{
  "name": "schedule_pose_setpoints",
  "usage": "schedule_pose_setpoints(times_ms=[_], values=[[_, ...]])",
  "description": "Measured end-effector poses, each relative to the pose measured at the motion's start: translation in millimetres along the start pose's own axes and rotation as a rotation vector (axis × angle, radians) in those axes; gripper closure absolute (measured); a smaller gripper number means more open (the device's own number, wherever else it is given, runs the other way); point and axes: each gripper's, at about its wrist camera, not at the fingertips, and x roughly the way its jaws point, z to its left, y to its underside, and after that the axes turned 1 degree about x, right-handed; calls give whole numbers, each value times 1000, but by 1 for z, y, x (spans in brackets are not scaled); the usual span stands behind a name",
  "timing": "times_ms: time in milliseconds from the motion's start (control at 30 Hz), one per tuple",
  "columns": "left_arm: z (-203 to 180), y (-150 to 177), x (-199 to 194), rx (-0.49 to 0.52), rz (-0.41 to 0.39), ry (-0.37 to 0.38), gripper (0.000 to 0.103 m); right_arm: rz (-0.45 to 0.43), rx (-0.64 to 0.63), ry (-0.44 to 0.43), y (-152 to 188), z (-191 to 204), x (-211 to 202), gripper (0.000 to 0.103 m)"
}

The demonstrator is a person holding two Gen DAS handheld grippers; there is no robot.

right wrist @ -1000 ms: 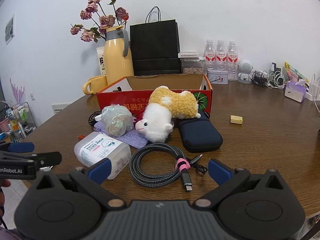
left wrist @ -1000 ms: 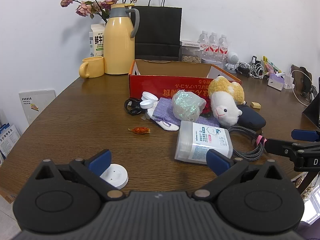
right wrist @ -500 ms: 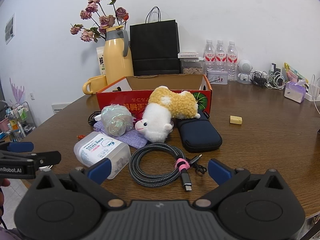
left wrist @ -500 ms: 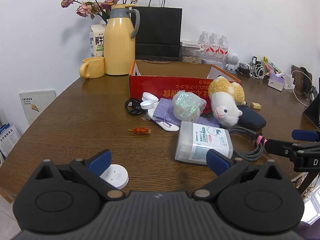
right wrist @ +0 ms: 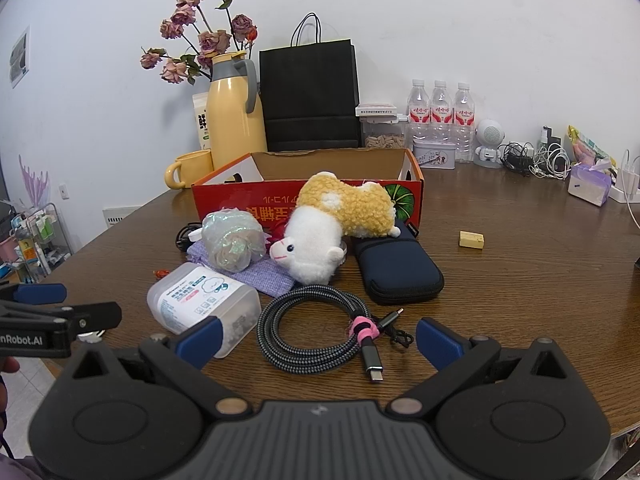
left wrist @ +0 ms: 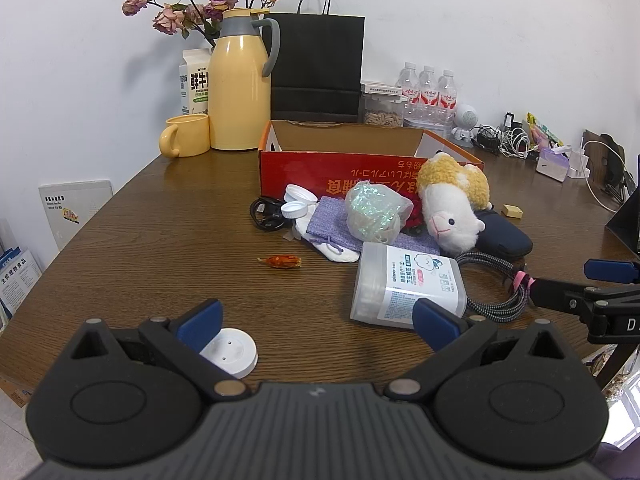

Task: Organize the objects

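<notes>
Nothing picked yet: all loose items sit on the wooden table (left wrist: 152, 240), bunched in front of the open red cardboard box (left wrist: 340, 168), the likely drop target.

Left to right:
- White round cap (left wrist: 230, 354): near table edge, just beside the left gripper (left wrist: 316, 320)'s left finger. Jaws spread wide, nothing between them.
- Wrapped candy (left wrist: 280, 261): alone on bare wood, ahead of the left gripper, well apart from the pile.
- Black cord (left wrist: 264, 214) and two white lids (left wrist: 298, 200): against the box front wall.
- Lilac drawstring pouch (left wrist: 332, 228): flat, with the iridescent bag (left wrist: 374, 212) resting on it.
- Cotton swab box (right wrist: 200, 300): lying on its side; near corner just beside the right gripper's left finger and, in the left view, the left gripper's right finger.
- Plush alpaca (right wrist: 332, 228): on its side, leaning on the box front, hindquarters over the navy zip case (right wrist: 396, 268).
- Coiled braided USB-C cable (right wrist: 316, 332): tied with a pink strap, straight ahead of the right gripper (right wrist: 318, 338), inside the span of its fingers. Jaws wide apart, empty, hovering at the table edge.
- Yellow eraser-like block (right wrist: 471, 239): alone, far right.

Judgement: the cable is the closest grab for the right gripper; for the left it's the cap, which sits off-centre.
</notes>
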Motion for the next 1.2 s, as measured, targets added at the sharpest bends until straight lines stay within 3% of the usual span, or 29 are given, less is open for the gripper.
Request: schedule_pose_setpoints(times_ms=[1200], values=[[8,-3,2,-10,0,-14,0,-11,-23,17,-3,-4,-1,0]])
